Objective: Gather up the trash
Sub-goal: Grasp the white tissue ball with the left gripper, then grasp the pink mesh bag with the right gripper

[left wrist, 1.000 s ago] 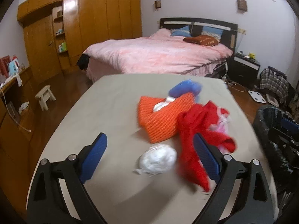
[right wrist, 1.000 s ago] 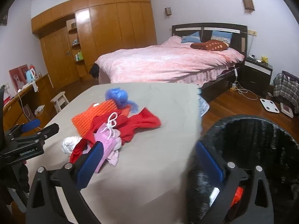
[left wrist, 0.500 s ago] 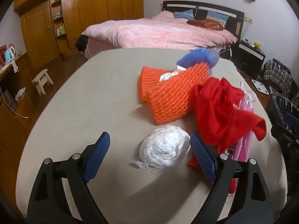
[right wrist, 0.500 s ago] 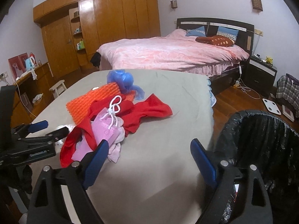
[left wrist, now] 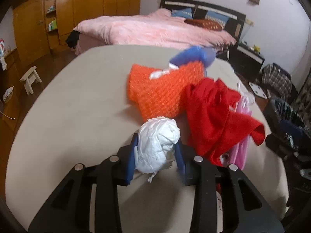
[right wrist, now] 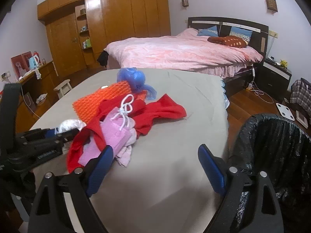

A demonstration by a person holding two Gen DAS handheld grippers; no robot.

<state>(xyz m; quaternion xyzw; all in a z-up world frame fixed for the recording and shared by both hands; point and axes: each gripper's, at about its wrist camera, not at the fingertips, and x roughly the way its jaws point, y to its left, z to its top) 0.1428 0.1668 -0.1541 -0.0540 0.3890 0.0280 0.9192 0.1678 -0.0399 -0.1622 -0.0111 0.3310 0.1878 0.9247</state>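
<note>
A crumpled white wad (left wrist: pixel 157 145) lies on the grey table (left wrist: pixel 77 106), with my left gripper (left wrist: pixel 156 141) around it. Its jaws are closing and both blue pads press the wad's sides. In the right wrist view the same wad (right wrist: pixel 68 125) shows between the left gripper (right wrist: pixel 58 134) fingers at the far left. My right gripper (right wrist: pixel 155 148) is open above bare tabletop, nothing between its fingers. A black-lined trash bin (right wrist: pixel 276 136) stands off the table's right edge. An orange mesh cloth (left wrist: pixel 165 93), a red cloth (left wrist: pixel 213 116), a pink pouch (right wrist: pixel 114 134) and a blue plastic bag (right wrist: pixel 134 77) are piled mid-table.
Behind the table stands a bed with a pink cover (right wrist: pixel 175 54). A wooden wardrobe (right wrist: pixel 116 23) fills the back wall, and a small stool (right wrist: pixel 63 86) is on the floor to the left. A nightstand (right wrist: pixel 276 75) and a white scale (right wrist: pixel 285 111) are at the right.
My left gripper came down over the white wad and its jaws closed onto it. My right gripper shifted slightly, so the bin now sits further right in its view.
</note>
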